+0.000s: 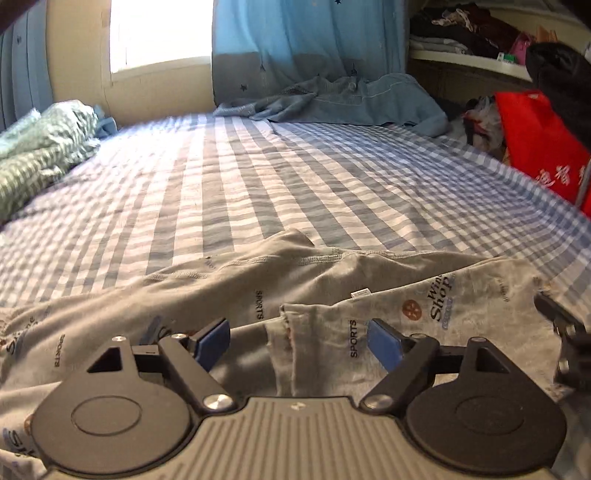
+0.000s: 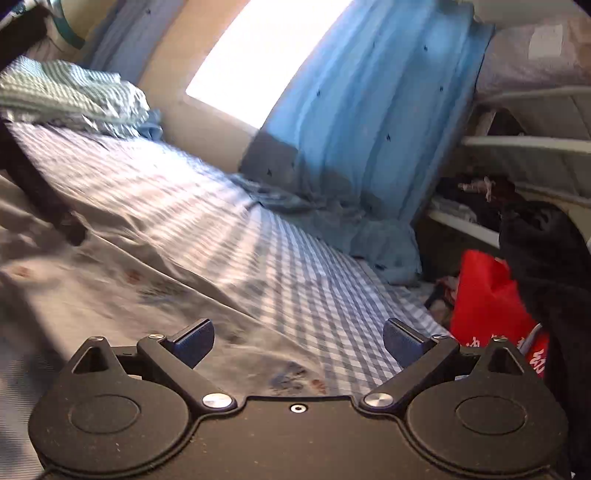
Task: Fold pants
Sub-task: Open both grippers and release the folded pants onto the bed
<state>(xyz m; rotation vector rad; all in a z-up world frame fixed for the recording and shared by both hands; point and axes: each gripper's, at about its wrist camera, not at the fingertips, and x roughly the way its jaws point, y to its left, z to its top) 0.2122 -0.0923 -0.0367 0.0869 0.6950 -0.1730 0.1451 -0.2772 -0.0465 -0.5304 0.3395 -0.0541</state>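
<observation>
Grey printed pants [image 1: 295, 291] lie across the near side of the blue checked bed [image 1: 258, 177], with "SPORTS" lettering and logo prints. My left gripper [image 1: 297, 345] is open and empty, low over a raw cuff edge [image 1: 286, 354] that lies between its blue pads. My right gripper [image 2: 298, 341] is open and empty, hovering over the pants' right end [image 2: 147, 280], which looks blurred. The right gripper's black body shows at the right edge of the left wrist view [image 1: 565, 343].
A crumpled green checked quilt [image 1: 40, 147] lies at the far left. A blue garment [image 1: 351, 99] sits below the blue curtain [image 1: 306, 44]. A red bag [image 1: 535, 144] and shelves of clothes [image 1: 469, 33] stand past the bed's right edge.
</observation>
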